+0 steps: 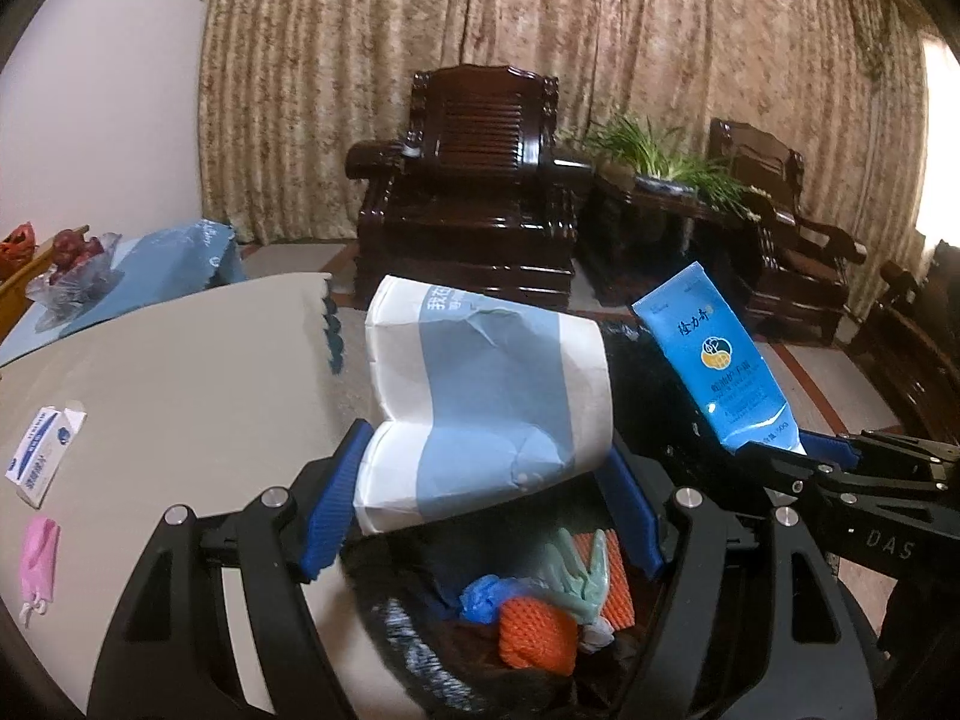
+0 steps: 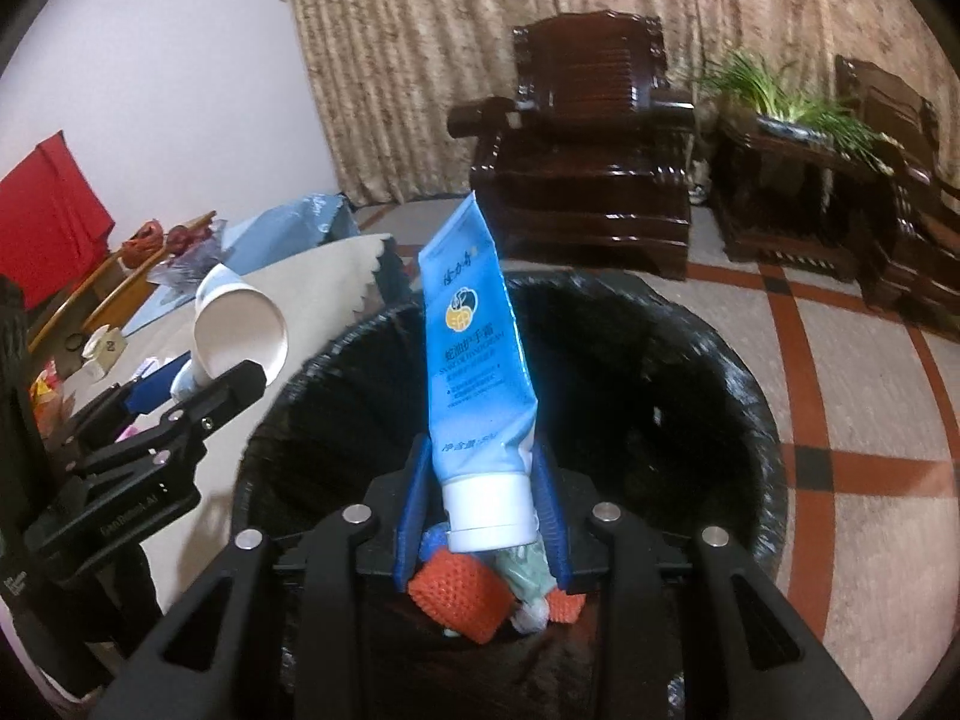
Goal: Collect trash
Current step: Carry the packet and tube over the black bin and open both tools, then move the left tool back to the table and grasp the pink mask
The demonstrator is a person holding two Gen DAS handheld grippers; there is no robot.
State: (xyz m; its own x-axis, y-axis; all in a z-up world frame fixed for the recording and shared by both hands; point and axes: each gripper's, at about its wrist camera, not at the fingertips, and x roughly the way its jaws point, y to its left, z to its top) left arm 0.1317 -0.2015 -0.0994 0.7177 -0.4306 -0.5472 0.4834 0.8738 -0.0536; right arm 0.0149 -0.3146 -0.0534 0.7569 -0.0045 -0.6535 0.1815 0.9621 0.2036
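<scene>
Between my left gripper's (image 1: 480,498) blue ribbed pads sits a crumpled white-and-pale-blue paper cup (image 1: 486,402); the jaws are closed against its sides near the base, and its open mouth points away from me, as the right wrist view shows. Over on my other side, my right gripper (image 2: 483,495) has its jaws pinched on a bright blue plastic hand-cream tube with a white cap (image 2: 474,354), gripped at the cap end with the crimped end tilted up and away. Both items hang above the round bin lined with a black plastic bag (image 2: 738,384), which stands on the floor just beside the table. Down inside it I can see orange foam netting (image 2: 459,600), a pale green crumpled glove or bag (image 1: 579,570) and a blue plastic scrap (image 1: 489,594) lying together on the bottom.

Further out on the left, the beige table top (image 1: 162,372) carries a small white-and-blue cardboard box with its flap open (image 1: 45,453) and a pink flat packet (image 1: 37,552) near my edge. Beyond the table lies a blue cloth (image 1: 174,264) with a clear plastic bag of dark red fruit (image 1: 75,264). Across the tiled floor stand a dark carved wooden armchair (image 1: 474,186) and a green potted plant (image 1: 660,156) on a dark side table, before a beige patterned curtain (image 1: 540,18).
</scene>
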